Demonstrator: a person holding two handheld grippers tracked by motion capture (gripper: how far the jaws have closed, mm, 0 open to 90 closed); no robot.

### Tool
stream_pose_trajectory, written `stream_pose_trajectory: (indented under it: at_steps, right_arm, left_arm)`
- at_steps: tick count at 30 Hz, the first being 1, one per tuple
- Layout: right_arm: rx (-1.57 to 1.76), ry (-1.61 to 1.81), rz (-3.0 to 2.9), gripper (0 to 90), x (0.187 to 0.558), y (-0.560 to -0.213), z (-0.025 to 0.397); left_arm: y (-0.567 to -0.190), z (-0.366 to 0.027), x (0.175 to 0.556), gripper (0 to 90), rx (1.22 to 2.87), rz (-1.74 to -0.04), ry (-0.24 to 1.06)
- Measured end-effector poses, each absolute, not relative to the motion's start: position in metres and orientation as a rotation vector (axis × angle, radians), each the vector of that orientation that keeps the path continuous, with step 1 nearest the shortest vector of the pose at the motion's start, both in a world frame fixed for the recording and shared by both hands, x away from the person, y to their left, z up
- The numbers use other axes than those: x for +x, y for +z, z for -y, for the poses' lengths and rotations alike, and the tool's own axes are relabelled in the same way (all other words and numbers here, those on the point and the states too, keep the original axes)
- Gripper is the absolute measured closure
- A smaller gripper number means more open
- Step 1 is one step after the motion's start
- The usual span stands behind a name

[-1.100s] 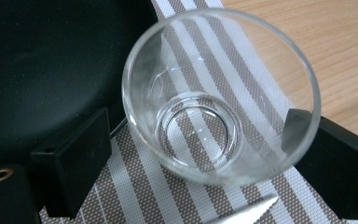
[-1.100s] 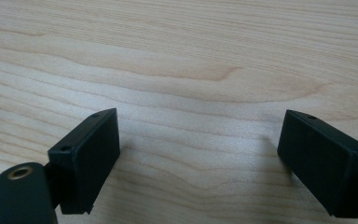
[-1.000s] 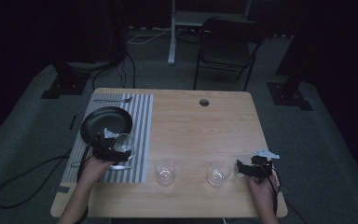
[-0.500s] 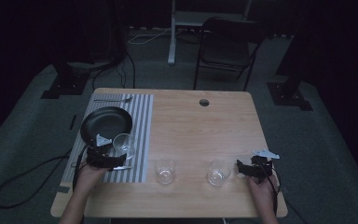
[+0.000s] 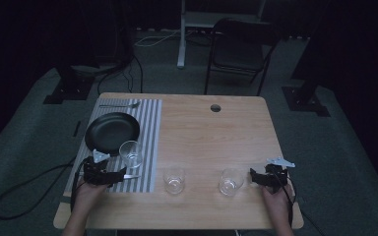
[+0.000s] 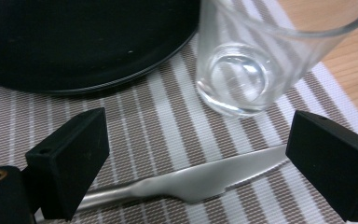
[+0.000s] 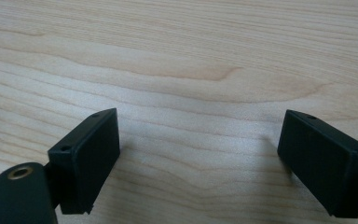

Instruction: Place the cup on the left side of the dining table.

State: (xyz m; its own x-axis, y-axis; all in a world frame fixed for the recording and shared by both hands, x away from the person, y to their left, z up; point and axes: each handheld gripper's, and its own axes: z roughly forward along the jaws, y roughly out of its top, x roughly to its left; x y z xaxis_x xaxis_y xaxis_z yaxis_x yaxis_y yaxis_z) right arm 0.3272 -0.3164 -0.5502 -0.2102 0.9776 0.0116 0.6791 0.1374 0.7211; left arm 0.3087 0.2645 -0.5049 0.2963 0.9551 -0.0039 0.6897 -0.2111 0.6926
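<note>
Between the wide-open, empty jaws of the left gripper (image 6: 200,154), a knife (image 6: 186,179) lies flat on the striped mat (image 6: 140,112) near a glass (image 6: 256,60), thin, stiff and slippery, best pinched at its handle, while the right gripper (image 7: 200,163) gapes empty over bare table (image 7: 191,56).

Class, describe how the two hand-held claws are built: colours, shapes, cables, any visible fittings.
Each claw is black. The left claw has two flat rectangular pads with small holes, and a brass-coloured ring at its base. The right claw matches it. In the high view each carries a pale grey three-cornered plate on top, and a dark cable trails from the left one to the floor.
</note>
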Motion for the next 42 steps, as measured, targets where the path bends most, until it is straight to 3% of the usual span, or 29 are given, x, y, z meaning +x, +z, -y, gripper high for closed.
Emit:
stream_pose_trajectory:
  at_steps: [42]
  right_arm:
    - [1.586,0.843,-1.952,12.4,0.327,-0.55,0.316]
  left_arm:
    - [-0.542,-0.299,0.265,6.5,1.932,-1.598,0.65]
